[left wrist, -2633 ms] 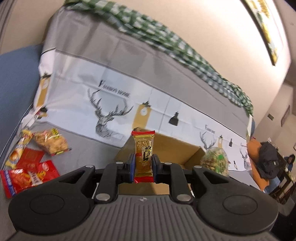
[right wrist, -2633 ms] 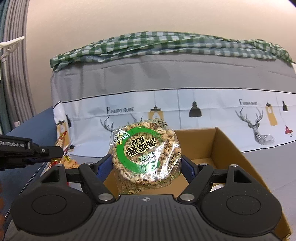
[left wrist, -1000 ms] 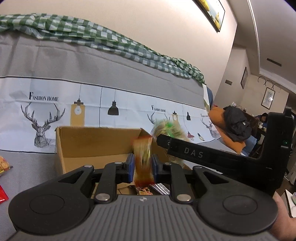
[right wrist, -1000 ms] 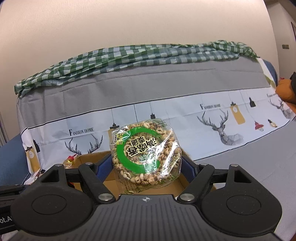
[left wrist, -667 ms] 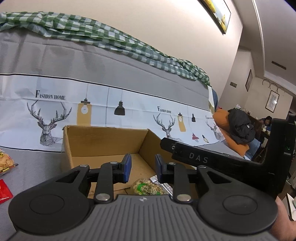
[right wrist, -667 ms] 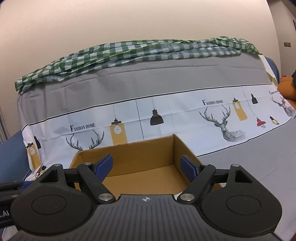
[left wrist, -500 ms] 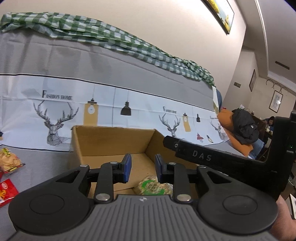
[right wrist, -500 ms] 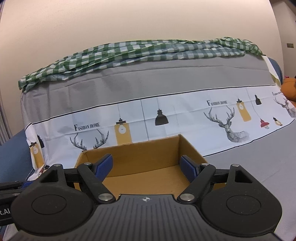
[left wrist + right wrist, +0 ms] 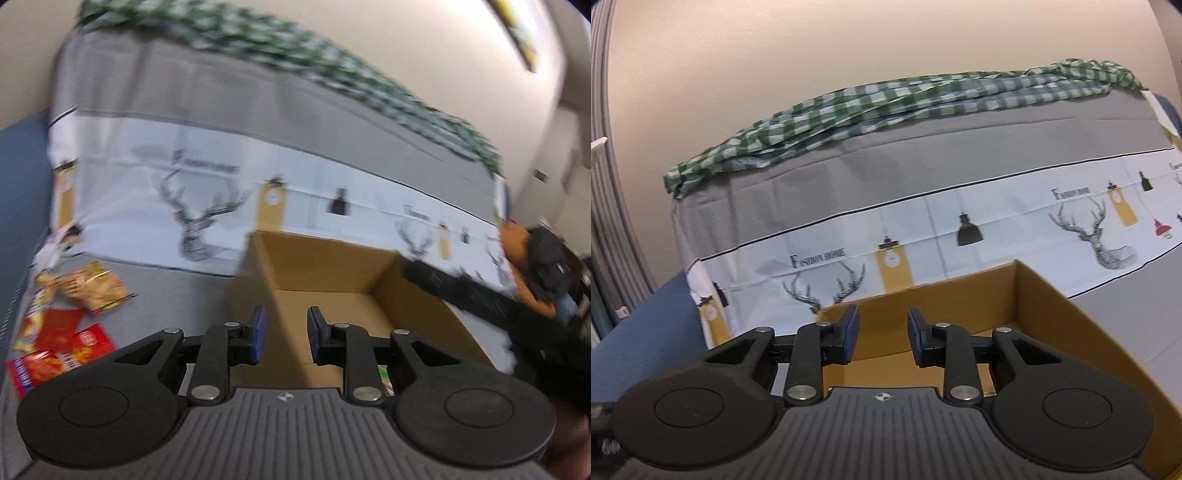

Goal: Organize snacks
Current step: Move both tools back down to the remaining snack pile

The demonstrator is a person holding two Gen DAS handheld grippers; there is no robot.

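The left fingers (image 9: 284,334) stand a little apart with nothing between them, their tips over the near left corner of the box (image 9: 325,266). Beyond and left of them, on the grey cloth (image 9: 177,288), lie loose snacks: a tan packet (image 9: 98,291) and red packets (image 9: 55,354). A bit of green wrapper (image 9: 384,373) shows inside the box, just right of the right finger.

The right fingers (image 9: 881,338) have just been closing; they now stand a little apart, empty, pointing into the box (image 9: 960,295), whose far wall lies straight ahead of the tips.
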